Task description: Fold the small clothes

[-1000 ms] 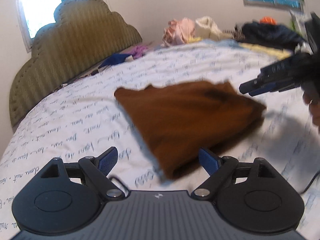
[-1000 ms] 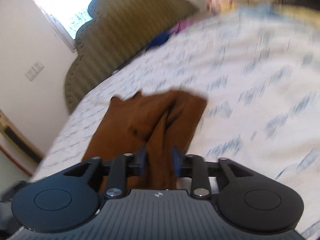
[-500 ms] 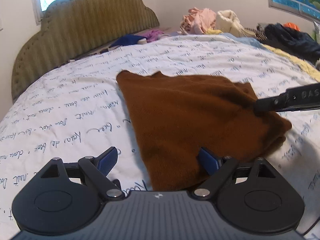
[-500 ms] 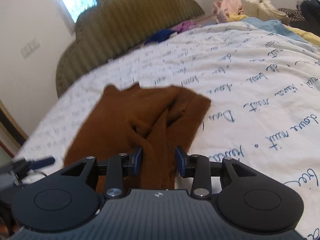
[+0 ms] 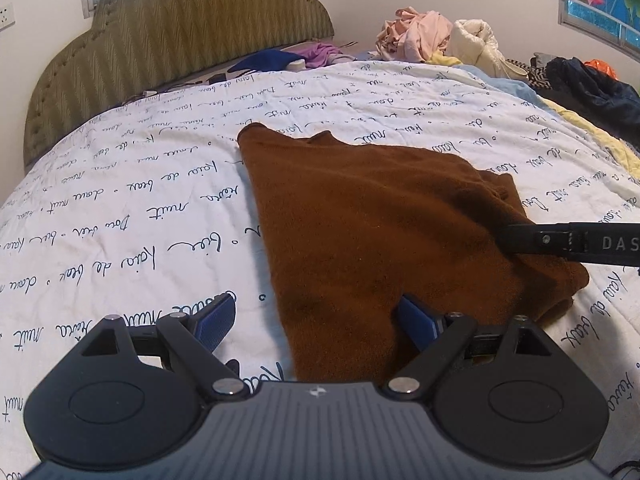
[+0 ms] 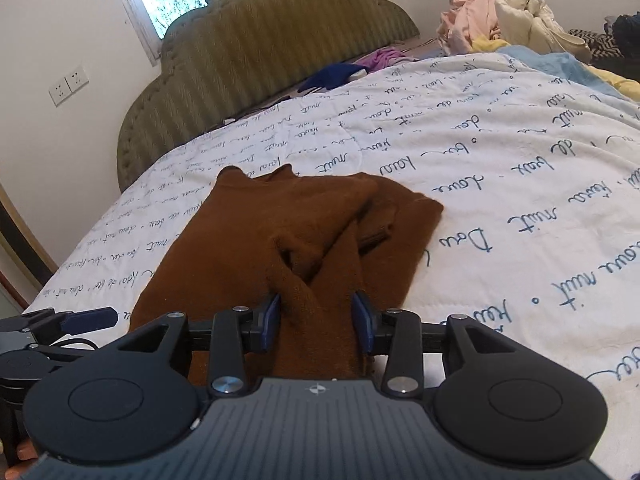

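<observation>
Between the just-opening right gripper [image 6: 316, 320] jaws lies the brown garment [image 6: 288, 232].

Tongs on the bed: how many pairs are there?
2. The left tongs stand wide open over the brown garment's near edge; the right tongs, just opening, have a fold of it between them.

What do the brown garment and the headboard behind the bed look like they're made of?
Brown garment: probably a soft knit or fleece, with a matte, fuzzy nap and limp folds.
Headboard: probably upholstered olive fabric, with a zigzag weave and a stud-like trim along its scalloped edge.
</observation>
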Motion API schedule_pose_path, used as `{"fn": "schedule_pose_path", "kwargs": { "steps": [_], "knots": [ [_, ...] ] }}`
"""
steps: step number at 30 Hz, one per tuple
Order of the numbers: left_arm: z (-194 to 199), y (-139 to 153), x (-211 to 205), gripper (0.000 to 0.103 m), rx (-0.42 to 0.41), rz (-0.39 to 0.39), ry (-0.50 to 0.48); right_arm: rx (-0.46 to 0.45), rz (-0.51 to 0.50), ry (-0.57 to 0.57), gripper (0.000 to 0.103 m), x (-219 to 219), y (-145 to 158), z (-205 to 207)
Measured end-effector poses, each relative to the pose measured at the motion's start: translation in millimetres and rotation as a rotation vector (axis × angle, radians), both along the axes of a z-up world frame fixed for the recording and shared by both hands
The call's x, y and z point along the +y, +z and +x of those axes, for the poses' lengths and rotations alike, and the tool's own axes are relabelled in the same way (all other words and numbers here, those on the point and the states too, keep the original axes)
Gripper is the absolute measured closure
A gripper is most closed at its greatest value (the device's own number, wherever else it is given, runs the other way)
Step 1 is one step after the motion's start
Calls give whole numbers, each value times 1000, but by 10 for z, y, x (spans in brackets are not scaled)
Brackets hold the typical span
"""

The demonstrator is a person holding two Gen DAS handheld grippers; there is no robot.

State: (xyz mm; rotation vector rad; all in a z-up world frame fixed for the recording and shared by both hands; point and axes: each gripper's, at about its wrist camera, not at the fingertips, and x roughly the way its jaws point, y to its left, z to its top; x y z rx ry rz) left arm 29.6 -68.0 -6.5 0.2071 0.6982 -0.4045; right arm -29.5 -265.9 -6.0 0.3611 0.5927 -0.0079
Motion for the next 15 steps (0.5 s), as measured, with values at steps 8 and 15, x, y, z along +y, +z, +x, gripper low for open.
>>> {"fn": "schedule_pose_path", "kwargs": {
  "steps": [8, 15],
  "knots": [
    [85, 46, 114, 14, 39, -83, 19, -14, 71, -31, 28, -150, -22, -76],
    [556, -125, 509, 14, 325, -415, 89, 42, 268, 16, 24, -381, -207, -53]
  ]
}}
